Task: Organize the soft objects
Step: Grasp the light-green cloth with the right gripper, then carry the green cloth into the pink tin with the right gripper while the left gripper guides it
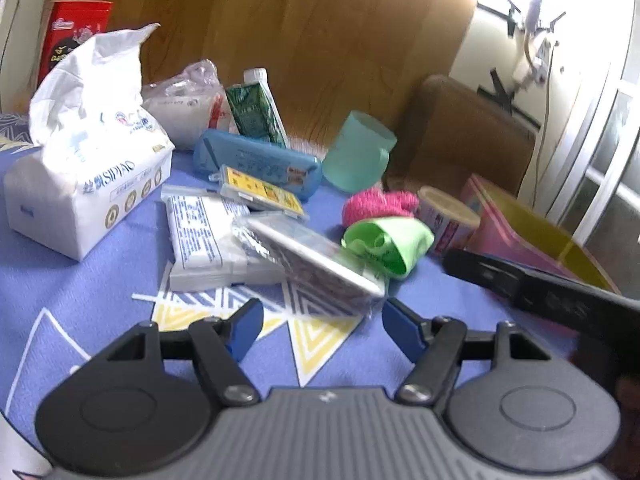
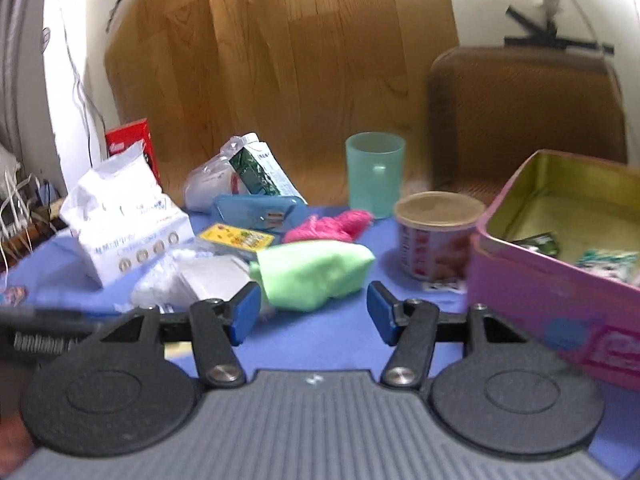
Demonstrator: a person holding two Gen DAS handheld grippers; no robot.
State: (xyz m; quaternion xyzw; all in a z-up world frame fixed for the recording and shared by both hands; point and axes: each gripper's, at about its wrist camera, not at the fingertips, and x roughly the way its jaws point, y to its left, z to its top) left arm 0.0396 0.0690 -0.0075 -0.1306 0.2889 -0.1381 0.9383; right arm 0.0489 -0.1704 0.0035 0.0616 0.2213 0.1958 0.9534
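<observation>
Crumpled green cloth on blue tablecloth, pink yarn bundle just behind — both slack

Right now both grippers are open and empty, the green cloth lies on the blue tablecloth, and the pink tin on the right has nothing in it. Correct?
Not quite. The right wrist view shows the pink tin already holds a few small packets. The rest stands: left gripper and right gripper are open and empty, and the green cloth lies on the blue tablecloth.

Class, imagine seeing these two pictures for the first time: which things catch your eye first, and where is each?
The bright green cloth lies mid-table on the blue tablecloth, just ahead of the open right gripper. Behind it sits a pink yarn bundle, and at the right stands an open pink tin. A white tissue pack dominates the left.
</observation>
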